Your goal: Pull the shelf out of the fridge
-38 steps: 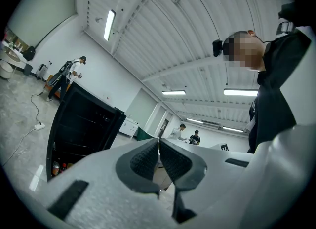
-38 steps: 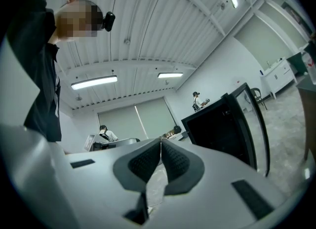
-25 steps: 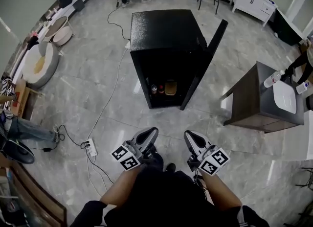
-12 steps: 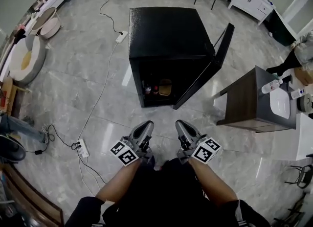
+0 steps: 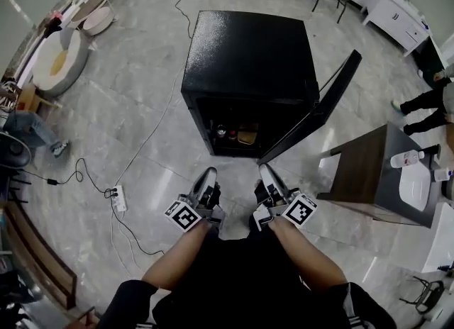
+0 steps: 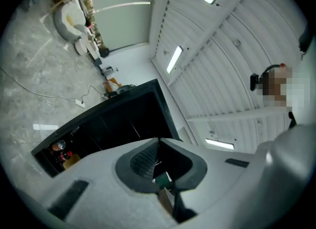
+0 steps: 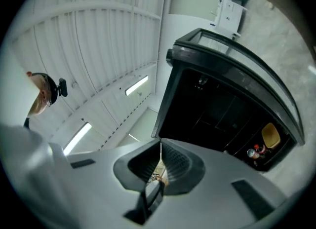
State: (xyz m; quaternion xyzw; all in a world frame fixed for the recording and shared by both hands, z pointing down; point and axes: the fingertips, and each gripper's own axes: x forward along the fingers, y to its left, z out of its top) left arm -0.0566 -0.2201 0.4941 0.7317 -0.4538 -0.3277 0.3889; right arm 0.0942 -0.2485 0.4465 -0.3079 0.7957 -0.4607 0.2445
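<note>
A power strip (image 5: 118, 198) and its trailing cable lie on the grey marble floor (image 5: 142, 129) at left. The left claw (image 5: 208, 174), jaws closed on nothing, and the right claw (image 5: 263, 169), likewise closed and empty, are held side by side in front of the black fridge (image 5: 245, 58), apart from it. The fridge's door (image 5: 320, 108) stands swung open to the right. The shelf (image 7: 222, 117) sits inside the dark cabinet, only faintly seen, above cans (image 5: 221, 131) and a yellow item (image 5: 247, 137) on the fridge's bottom. At far right, a brown surface (image 5: 358, 171) carries a bottle (image 5: 406, 158).
</note>
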